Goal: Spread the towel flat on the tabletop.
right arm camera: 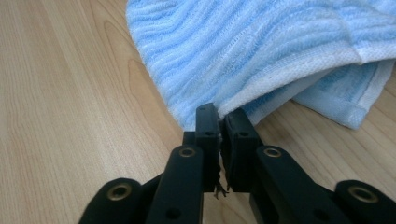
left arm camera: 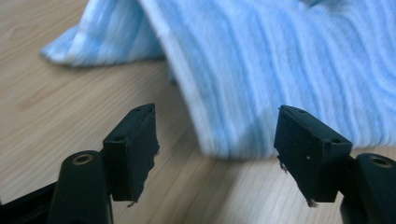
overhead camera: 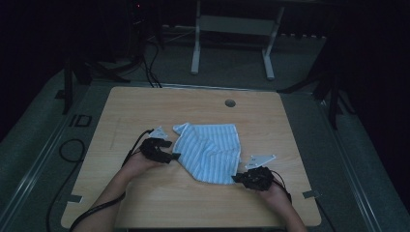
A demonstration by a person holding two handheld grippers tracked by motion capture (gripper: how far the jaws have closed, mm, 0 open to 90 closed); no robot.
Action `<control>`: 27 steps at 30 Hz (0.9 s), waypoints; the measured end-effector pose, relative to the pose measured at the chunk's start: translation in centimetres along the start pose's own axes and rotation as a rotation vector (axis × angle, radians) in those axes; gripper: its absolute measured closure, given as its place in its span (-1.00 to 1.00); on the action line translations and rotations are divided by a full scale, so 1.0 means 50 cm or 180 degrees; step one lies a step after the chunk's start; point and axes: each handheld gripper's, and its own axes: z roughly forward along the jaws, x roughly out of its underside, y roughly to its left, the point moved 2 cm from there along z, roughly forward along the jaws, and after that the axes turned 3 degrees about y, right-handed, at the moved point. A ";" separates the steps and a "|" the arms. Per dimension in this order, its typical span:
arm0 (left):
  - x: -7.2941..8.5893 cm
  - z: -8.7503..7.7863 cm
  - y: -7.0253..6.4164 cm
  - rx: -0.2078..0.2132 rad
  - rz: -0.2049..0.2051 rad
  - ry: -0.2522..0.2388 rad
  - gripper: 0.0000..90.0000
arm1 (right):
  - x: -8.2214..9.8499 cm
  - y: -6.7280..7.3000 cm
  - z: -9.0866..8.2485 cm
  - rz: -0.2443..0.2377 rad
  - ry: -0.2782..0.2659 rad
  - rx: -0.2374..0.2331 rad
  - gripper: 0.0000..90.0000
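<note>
Blue-and-white striped towel (overhead camera: 209,151) lies crumpled and partly folded over itself mid-table, slightly toward the person's side, near corner pointing down toward the front edge. Right gripper (right arm camera: 220,122) has its jaws pinched together on the towel's near edge, fabric caught between the pads, a hem fold (right arm camera: 348,105) hanging loose beside it; likely pinned there to anchor that corner so the cloth can be pulled flat or folded. Left gripper (left arm camera: 217,140) sits just beside the towel's left edge, jaws spread apart with nothing between the pads, towel edge (left arm camera: 205,135) right ahead of the gap; looks lined up to take the opposite side. In the high view the left gripper (overhead camera: 164,151) and right gripper (overhead camera: 244,178) flank the cloth. Wooden table (overhead camera: 145,104) is bare around the towel: plenty of room left, right and toward the far edge, only a small round hole (overhead camera: 230,103) near the back. Less room toward the front edge, where the forearms come in.
</note>
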 end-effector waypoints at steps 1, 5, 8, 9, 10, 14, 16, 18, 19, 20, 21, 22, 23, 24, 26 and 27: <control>-0.004 0.002 -0.001 0.0032 0.0020 0.0021 -0.26 | 0.000 -0.001 -0.001 0.0003 0.0002 -0.0001 0.93; -0.012 0.002 -0.012 0.0082 0.0107 0.0099 -0.03 | 0.001 -0.001 -0.002 -0.0006 0.0007 0.0024 0.94; -0.009 -0.005 -0.024 0.0100 0.0187 0.0142 0.20 | 0.000 0.001 -0.004 -0.0016 0.0017 0.0059 0.94; -0.006 -0.009 -0.028 0.0079 0.0225 0.0152 0.34 | -0.001 0.002 -0.005 -0.0031 0.0010 0.0068 0.94; -0.004 -0.013 -0.032 0.0091 0.0250 0.0146 0.45 | -0.001 0.003 -0.006 -0.0023 0.0014 0.0073 0.94; 0.008 -0.036 -0.051 0.0071 0.0313 0.0122 0.82 | 0.002 0.005 -0.011 -0.0027 0.0015 0.0079 0.94; 0.014 -0.051 -0.060 0.0101 0.0314 0.0050 0.87 | 0.004 0.007 -0.016 -0.0017 0.0003 0.0086 0.95; 0.021 -0.066 -0.070 0.0104 0.0320 0.0029 0.92 | 0.008 0.007 -0.022 -0.0007 -0.0002 0.0100 0.95; 0.025 -0.073 -0.075 0.0112 0.0339 0.0008 0.92 | 0.009 0.008 -0.026 -0.0013 -0.0003 0.0116 0.95; 0.025 -0.073 -0.075 0.0112 0.0339 0.0008 0.94 | 0.011 0.009 -0.030 -0.0016 -0.0008 0.0124 0.95; 0.033 -0.087 -0.088 0.0133 0.0356 0.0022 0.94 | 0.014 0.010 -0.034 -0.0011 -0.0019 0.0119 0.95; 0.037 -0.093 -0.096 0.0156 0.0384 0.0011 0.94 | 0.016 0.011 -0.039 -0.0015 -0.0030 0.0126 0.95; 0.041 -0.099 -0.104 0.0181 0.0392 0.0017 0.94 | 0.018 0.014 -0.043 -0.0019 -0.0035 0.0137 0.95; 0.046 -0.103 -0.111 0.0169 0.0429 0.0056 0.94 | 0.021 0.017 -0.048 -0.0026 -0.0042 0.0137 0.95; 0.050 -0.108 -0.119 0.0188 0.0445 0.0085 0.94 | 0.025 0.023 -0.059 -0.0046 -0.0061 0.0129 0.95; 0.057 -0.118 -0.136 0.0265 0.0486 0.0102 0.94 | 0.026 0.027 -0.064 -0.0059 -0.0063 0.0124 0.95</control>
